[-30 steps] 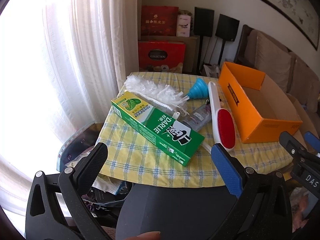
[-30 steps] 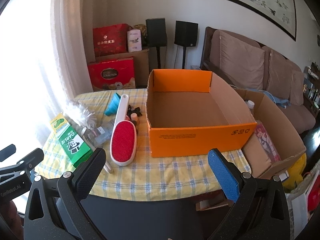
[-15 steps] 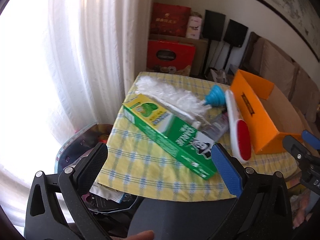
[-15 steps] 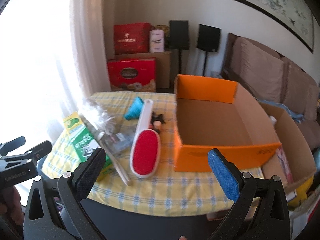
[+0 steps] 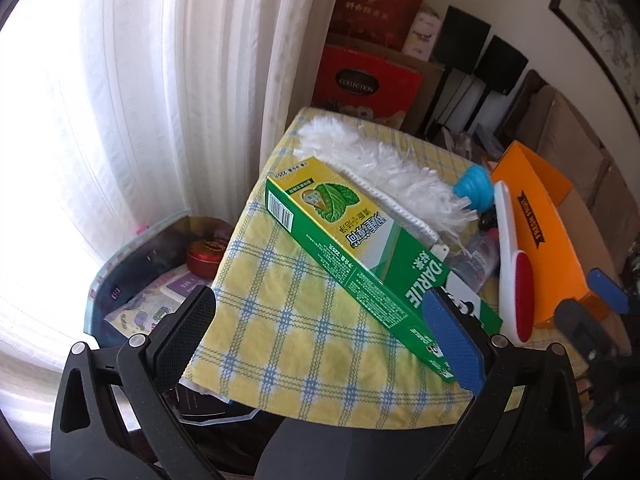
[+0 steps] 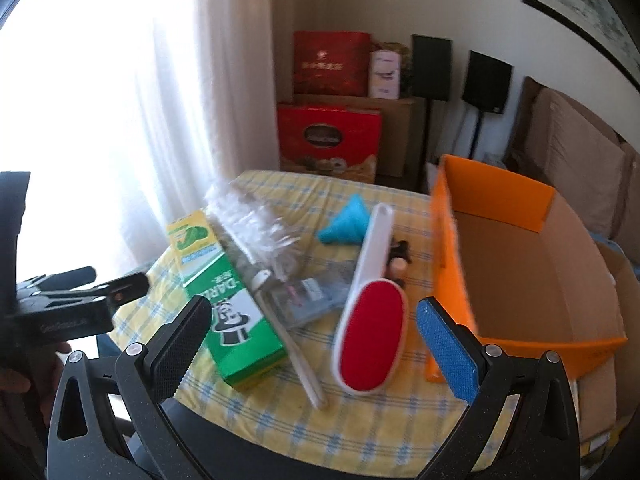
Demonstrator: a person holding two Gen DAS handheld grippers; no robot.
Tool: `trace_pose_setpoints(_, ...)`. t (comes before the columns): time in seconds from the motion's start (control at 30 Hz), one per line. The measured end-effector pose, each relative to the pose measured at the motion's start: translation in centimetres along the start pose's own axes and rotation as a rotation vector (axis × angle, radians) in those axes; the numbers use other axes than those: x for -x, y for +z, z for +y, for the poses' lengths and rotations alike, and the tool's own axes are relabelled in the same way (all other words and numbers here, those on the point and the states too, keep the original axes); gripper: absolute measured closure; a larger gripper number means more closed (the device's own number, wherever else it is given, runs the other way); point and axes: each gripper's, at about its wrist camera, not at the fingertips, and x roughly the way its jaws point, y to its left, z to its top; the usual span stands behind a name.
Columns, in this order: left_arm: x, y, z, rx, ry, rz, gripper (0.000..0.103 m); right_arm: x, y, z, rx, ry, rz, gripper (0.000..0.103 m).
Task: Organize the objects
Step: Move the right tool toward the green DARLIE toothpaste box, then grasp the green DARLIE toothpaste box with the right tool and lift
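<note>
A small table covered by a yellow checked cloth [image 5: 280, 320] is seen from both wrist cameras; on it a cluster of objects is laid. In the left wrist view the left gripper [image 5: 320, 336] is held wide open, with nothing between its fingers; its blue pad overlaps the near end of the green toothpaste box [image 5: 360, 248], though contact cannot be confirmed. The box is laid diagonally, from 11 o'clock to 5 o'clock in that view; along its far side a white duster [image 5: 376, 160] is laid, touching it; at the duster's 3 o'clock end a blue funnel [image 5: 476, 188] is found. A lint brush [image 5: 516, 276] with a white handle and red pad is placed between the funnel and the orange box [image 5: 540, 232], which stands at 3 o'clock on the table; a clear plastic packet [image 5: 476, 260] is partly covered between the toothpaste box and the brush.

In the right wrist view the right gripper [image 6: 312, 332] is likewise spread wide and nothing is gripped; it is held near the table's front edge, the lint brush lying between its fingers further on; the orange box, open-topped, is seen at 3 o'clock; the left gripper is visible at 9 o'clock, held by a hand [image 6: 24, 376].
</note>
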Motion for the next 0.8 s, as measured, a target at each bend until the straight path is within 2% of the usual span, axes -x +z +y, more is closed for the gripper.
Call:
trace_pose_setpoints(0.2,-2.2,0.3,0.2,0.025,-0.048,0.051,0.000,-2.7,-0.6,1.1,0.038,0.086,0.047,0.000)
trace_pose_setpoints(0.5,-4.4,0.8,0.4,0.070,-0.125,0.094,0.000,-5.0,-1.5,2.1,0.080,0.165,0.083,0.003)
trace_pose_setpoints(0.6,-5.0,0.7,0.4,0.080,-0.145,0.115,0.000,-6.2,-1.9,2.2,0.073,0.205,0.117,0.010)
trace_pose_setpoints(0.8,-5.7,0.3,0.3,0.090,-0.172,0.140,0.000,-7.4,-2.6,2.7,0.072,0.263,0.154,0.034)
